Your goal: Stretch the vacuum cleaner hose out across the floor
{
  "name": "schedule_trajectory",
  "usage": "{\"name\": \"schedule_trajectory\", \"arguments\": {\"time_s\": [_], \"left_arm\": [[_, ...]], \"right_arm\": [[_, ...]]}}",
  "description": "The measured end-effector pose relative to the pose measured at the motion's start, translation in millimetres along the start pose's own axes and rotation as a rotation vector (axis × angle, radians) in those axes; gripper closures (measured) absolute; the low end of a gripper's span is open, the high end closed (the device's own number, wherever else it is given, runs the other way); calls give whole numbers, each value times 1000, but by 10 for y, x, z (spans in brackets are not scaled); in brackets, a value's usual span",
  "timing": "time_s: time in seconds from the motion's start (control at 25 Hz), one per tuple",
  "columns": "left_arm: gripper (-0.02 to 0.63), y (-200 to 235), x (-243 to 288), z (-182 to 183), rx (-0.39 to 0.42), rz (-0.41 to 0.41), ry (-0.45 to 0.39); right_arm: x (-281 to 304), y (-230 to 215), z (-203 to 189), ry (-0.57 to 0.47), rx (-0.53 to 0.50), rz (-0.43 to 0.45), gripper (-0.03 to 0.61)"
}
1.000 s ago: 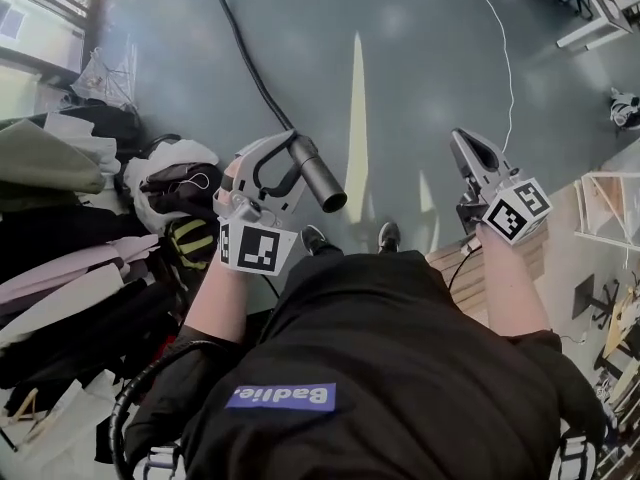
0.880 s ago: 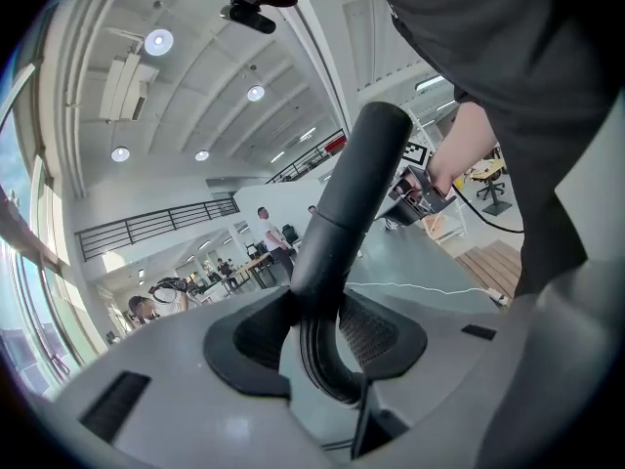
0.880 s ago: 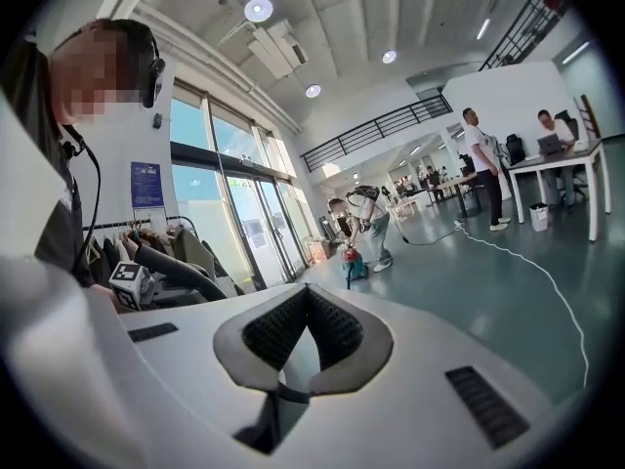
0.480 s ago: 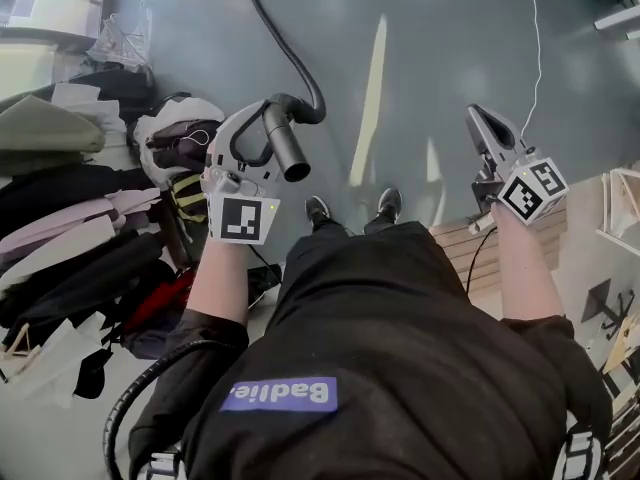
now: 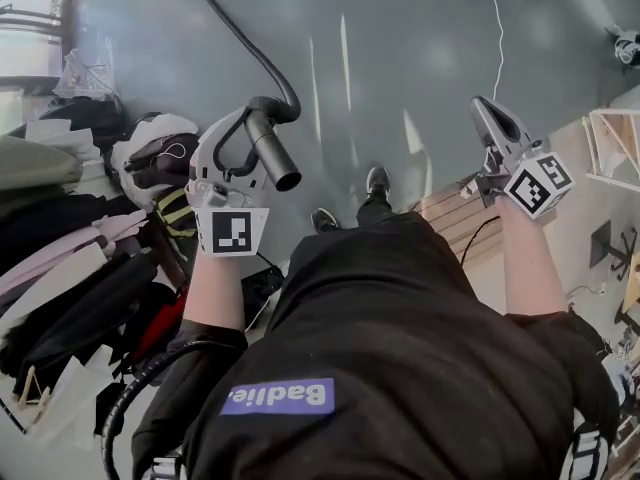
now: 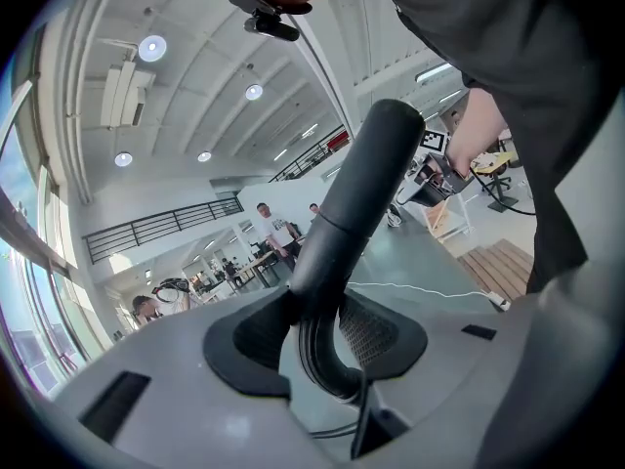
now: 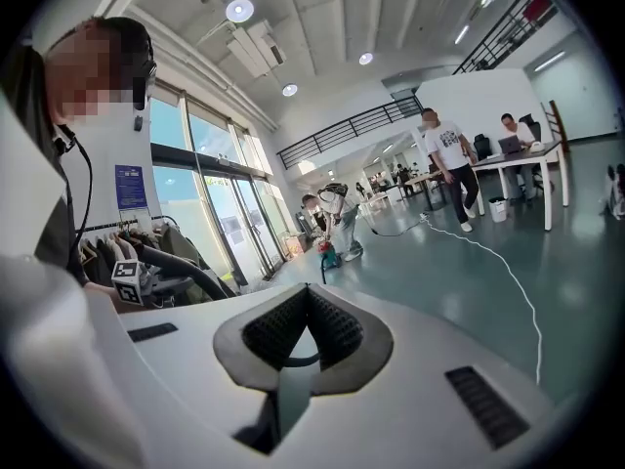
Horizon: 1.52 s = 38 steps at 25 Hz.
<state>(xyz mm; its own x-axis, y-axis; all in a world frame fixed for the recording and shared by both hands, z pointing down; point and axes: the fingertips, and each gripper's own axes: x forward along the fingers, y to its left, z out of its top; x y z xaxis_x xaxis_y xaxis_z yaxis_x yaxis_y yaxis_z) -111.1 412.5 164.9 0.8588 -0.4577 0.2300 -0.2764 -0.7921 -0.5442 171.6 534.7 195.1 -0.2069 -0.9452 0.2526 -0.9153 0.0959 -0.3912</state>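
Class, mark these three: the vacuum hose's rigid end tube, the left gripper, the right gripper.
end tube [image 5: 272, 156]: head view, middle of the barrel.
left gripper [image 6: 314, 332]: left gripper view, where its jaws clamp the tube.
right gripper [image 5: 484, 109]: head view, at the closed tips.

The hose [image 5: 262, 68] is black, its tube [image 5: 272, 153] dark grey. The left gripper [image 5: 243, 136] and right gripper [image 5: 488, 116] are pale grey with black-and-white square markers. The floor [image 5: 400, 58] is dull grey-green, crossed by a white cable [image 5: 496, 28].

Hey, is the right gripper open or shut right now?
Shut. In its own view the right gripper has its jaws meeting at the tips, with nothing between them.
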Motion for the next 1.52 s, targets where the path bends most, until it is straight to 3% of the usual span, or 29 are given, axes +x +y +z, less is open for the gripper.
{"name": "schedule_trajectory", "arguments": {"time_s": [0.24,0.48,0.72,0.92,1.08,1.32,1.52], "left_arm": [[448,14,-456,-273,7,-24,-36],[448,24,-742,-485,2,-49,-89],[448,-80,-948,-565,-12,-26,-74],[448,-218,-1044,-507,-3,10,-66],[448,-472,-1034,-495,25,57,-58],[448,-1150,-808,-636,32,117,29],[448,-1552,-770,-557,43,152,93]], "right_arm": [[-331,607,-305,15,-30,-71,574],[-698,926,-476,-3,-18,-173,574],[-856,1088,-608,49,-47,-166,574],[-678,1087,-735,71,-51,-79,574],[-760,891,-1079,105,-56,12,574],[-1238,41,-1892,116,-49,87,574],[-1903,-292,-2100,102,-23,108,574]]}}
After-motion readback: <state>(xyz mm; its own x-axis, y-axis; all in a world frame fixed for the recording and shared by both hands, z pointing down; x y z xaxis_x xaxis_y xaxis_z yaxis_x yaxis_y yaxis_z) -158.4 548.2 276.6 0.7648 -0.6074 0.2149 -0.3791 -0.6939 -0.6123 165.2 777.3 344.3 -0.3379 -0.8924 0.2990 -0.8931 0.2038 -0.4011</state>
